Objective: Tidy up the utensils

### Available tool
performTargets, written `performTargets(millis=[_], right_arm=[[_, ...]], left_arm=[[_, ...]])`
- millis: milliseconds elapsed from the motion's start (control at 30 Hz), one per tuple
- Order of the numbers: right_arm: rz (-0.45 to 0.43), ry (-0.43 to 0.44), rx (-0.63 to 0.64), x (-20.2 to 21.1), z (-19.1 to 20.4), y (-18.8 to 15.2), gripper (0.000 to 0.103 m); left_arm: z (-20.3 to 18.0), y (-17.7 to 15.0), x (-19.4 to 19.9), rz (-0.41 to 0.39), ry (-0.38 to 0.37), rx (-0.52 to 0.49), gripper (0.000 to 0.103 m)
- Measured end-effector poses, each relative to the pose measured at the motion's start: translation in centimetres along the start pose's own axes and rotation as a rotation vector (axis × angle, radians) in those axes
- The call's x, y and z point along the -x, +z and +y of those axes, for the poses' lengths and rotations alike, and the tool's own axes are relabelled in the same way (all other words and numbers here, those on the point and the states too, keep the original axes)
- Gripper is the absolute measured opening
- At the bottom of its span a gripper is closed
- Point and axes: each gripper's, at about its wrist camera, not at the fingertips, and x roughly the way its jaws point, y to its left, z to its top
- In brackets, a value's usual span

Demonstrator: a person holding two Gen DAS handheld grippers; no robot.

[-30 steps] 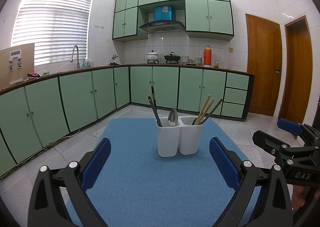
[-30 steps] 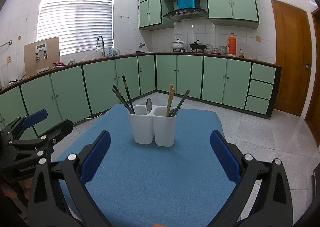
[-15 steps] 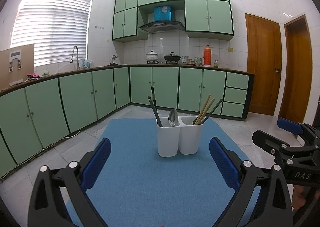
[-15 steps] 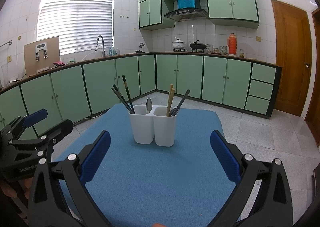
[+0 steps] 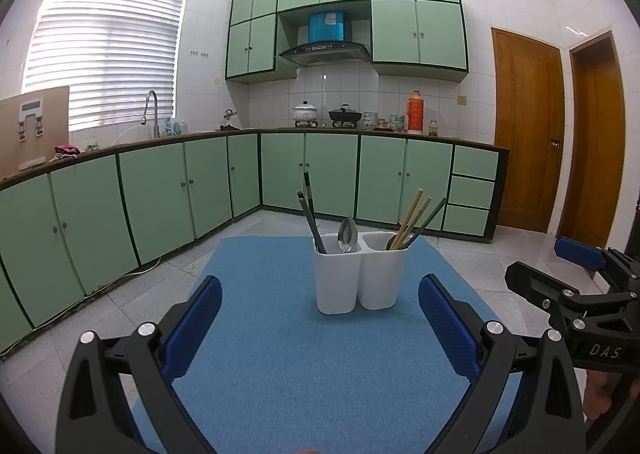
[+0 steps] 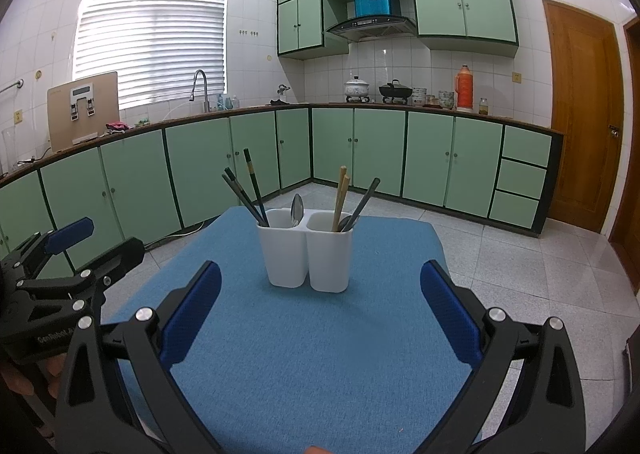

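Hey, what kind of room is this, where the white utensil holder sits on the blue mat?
A home kitchen, most likely: green cabinets run under a long counter, a range hood hangs over pots on the stove, and a sink faucet stands below the window.

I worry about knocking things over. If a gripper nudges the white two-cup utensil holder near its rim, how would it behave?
The white utensil holder looks like thin, light plastic, so it would probably slide on the blue mat. It is taller than wide, with dark chopsticks leaning outward, so a high push may well tip it.
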Motion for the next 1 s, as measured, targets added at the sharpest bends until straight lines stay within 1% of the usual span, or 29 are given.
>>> performTargets(millis=[1000], right_arm=[[0.002,-0.005,-0.003,-0.09,-0.73,0.11,0.097]], left_arm=[[0.06,0.00,-0.14,0.004,0.003,0.018,0.096]])
